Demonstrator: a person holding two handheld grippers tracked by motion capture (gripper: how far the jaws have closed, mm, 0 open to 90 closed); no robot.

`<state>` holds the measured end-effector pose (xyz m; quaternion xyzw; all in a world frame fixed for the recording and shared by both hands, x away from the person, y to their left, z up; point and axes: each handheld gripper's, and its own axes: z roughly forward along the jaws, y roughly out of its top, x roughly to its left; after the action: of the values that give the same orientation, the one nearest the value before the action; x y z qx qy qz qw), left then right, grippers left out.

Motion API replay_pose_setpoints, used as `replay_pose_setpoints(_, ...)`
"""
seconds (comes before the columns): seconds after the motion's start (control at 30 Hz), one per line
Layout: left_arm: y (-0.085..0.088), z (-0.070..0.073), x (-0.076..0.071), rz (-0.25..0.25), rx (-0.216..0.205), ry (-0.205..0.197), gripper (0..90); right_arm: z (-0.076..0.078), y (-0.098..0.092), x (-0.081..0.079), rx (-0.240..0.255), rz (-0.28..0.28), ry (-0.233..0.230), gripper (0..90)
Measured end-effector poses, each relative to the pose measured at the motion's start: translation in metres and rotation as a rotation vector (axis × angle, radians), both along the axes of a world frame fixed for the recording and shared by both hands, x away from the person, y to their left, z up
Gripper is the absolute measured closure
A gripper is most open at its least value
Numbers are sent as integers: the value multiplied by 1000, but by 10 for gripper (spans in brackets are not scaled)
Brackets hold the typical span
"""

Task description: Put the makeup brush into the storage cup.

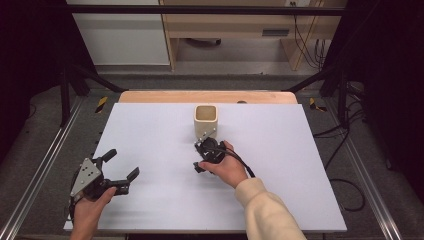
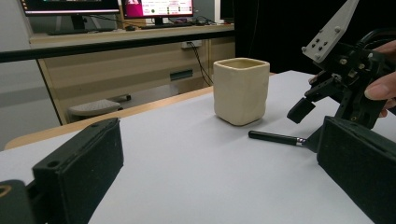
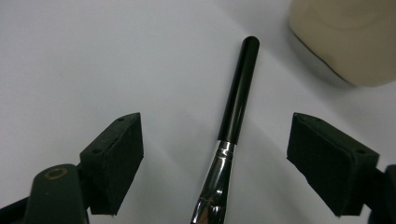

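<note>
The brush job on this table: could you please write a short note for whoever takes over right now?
Right gripper: open, jaws either side of the brush, not gripping.
Left gripper: open, nothing between its jaws, off to the left on the table.
Brush: lying flat beside the cream cup.
Cup: upright; no contents can be seen.
Done: right gripper lined up over the brush.
Left: probably close, lift, and place the brush in the cup.

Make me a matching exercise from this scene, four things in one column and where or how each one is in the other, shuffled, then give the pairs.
Things:
1. cream square ceramic cup
2. black-handled brush with a silver ferrule
3. left gripper
4. right gripper

States:
A. lying flat between open jaws
B. standing upright near the table's far edge
C. poised over the brush, jaws apart
D. held open at the near left of the white table

Pairs: 1-B, 2-A, 3-D, 4-C
</note>
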<state>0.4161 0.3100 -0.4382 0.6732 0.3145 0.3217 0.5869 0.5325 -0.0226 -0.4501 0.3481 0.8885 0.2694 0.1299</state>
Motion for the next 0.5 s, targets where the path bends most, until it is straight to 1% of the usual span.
replay_pose_setpoints(0.1, 0, 0, 0, 0, 1, 0, 0, -1, -1, 2, -10, 2, 11, 228)
replay_pose_setpoints(0.13, 0, 0, 0, 0, 1, 0, 0, -1, -1, 2, -10, 2, 11, 228)
replay_pose_setpoints(0.17, 0, 0, 0, -1, 2, 1, 0, -1, -1, 2, -7, -9, 24, 240)
replay_pose_setpoints(0.23, 0, 0, 0, -2, 3, 2, 0, -2, -2, 2, -7, -8, 32, 263)
replay_pose_setpoints(0.33, -1, 0, 0, -4, 4, 2, 0, -2, -2, 3, -11, -5, 34, 307)
replay_pose_setpoints(0.43, -1, -1, 0, -6, 7, 3, 1, -3, -3, 4, -16, -4, 36, 328)
replay_pose_setpoints(0.47, -1, -1, 0, -7, 7, 2, 1, -3, -3, 4, -19, -3, 43, 357)
replay_pose_setpoints(0.5, -1, -1, 0, -6, 8, 2, 1, -3, -3, 4, -17, -9, 50, 361)
